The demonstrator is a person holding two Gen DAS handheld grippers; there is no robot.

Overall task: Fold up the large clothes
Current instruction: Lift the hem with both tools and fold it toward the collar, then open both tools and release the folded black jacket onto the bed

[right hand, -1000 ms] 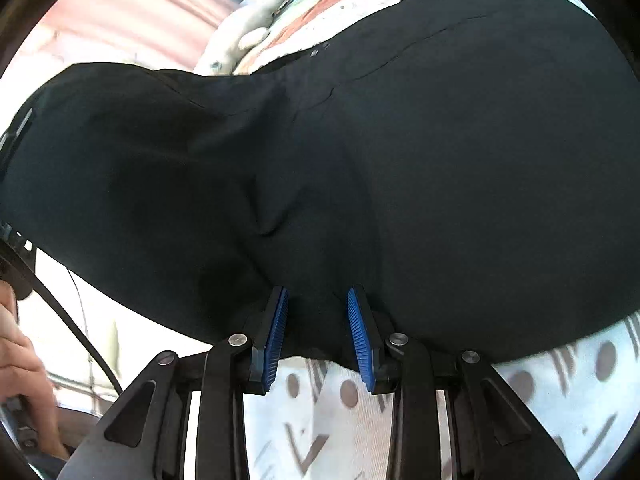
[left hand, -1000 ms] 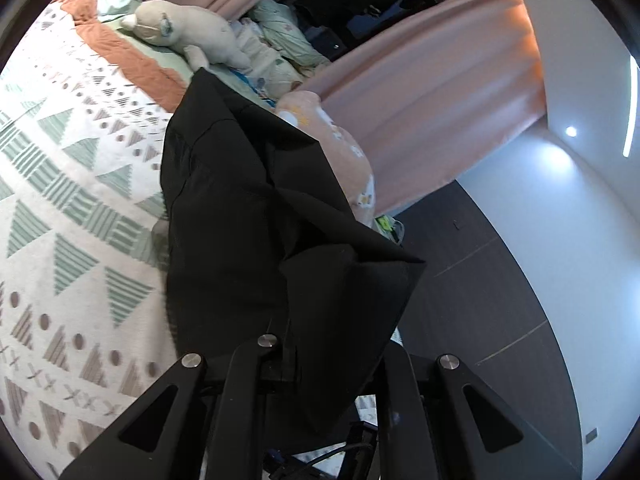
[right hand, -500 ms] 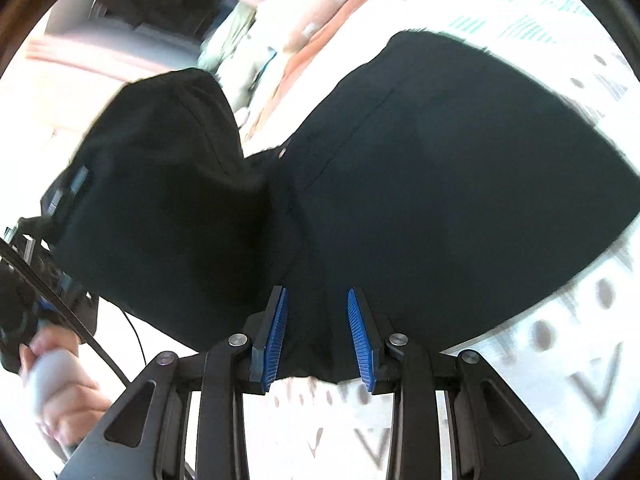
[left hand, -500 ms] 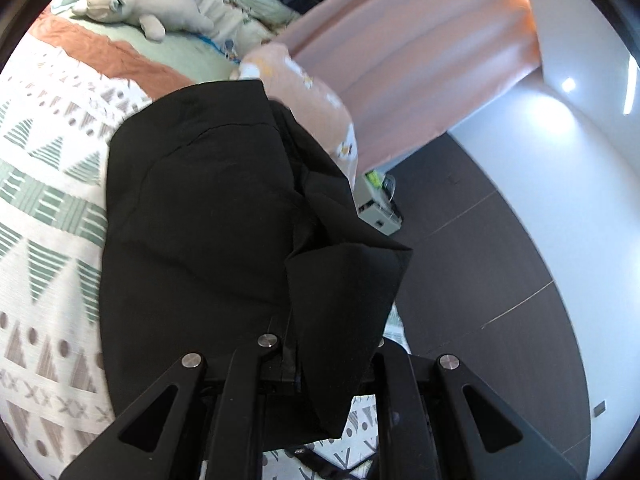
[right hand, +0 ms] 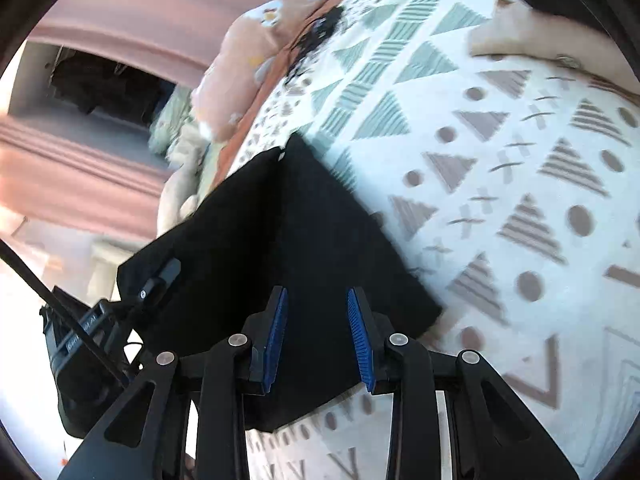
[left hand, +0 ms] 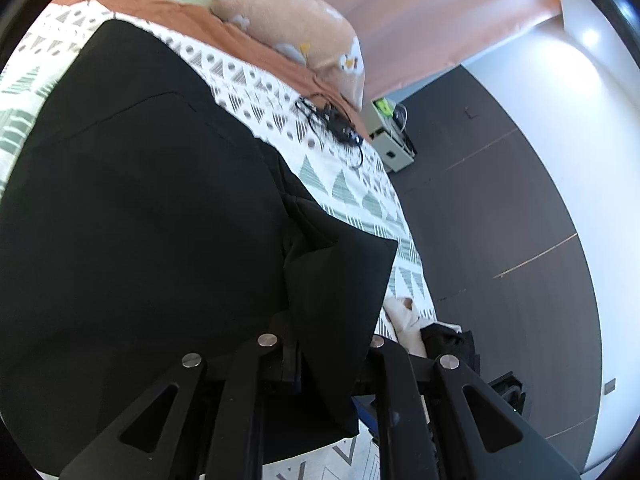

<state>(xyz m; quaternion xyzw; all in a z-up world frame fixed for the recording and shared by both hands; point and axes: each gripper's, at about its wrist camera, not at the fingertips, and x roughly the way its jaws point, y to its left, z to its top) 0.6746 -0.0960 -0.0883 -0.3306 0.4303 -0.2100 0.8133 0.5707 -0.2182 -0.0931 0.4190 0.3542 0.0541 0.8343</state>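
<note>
A large black garment (left hand: 152, 216) lies over the patterned bedcover (left hand: 352, 192) and fills the left wrist view. My left gripper (left hand: 324, 360) is shut on a folded edge of it, and the cloth hides the fingertips. In the right wrist view the same black garment (right hand: 288, 232) hangs bunched into a narrow fold. My right gripper (right hand: 318, 332) is shut on it, cloth filling the gap between the blue pads (right hand: 276, 332). The left gripper's black body (right hand: 80, 344) shows at the left of that view, close by.
A pink pillow (left hand: 296, 20) and a tangle of black cables (left hand: 336, 128) lie near the bed's far edge. A small grey box (left hand: 392, 148) stands on the dark floor beside the bed. A beige cloth (right hand: 540, 40) lies on the bedcover (right hand: 520, 184). Pink curtains hang behind.
Both hands swung sideways with the garment. It now sits lower over the bed in the left view. In the right view it shrank from filling the frame to a narrow fold, baring bedcover.
</note>
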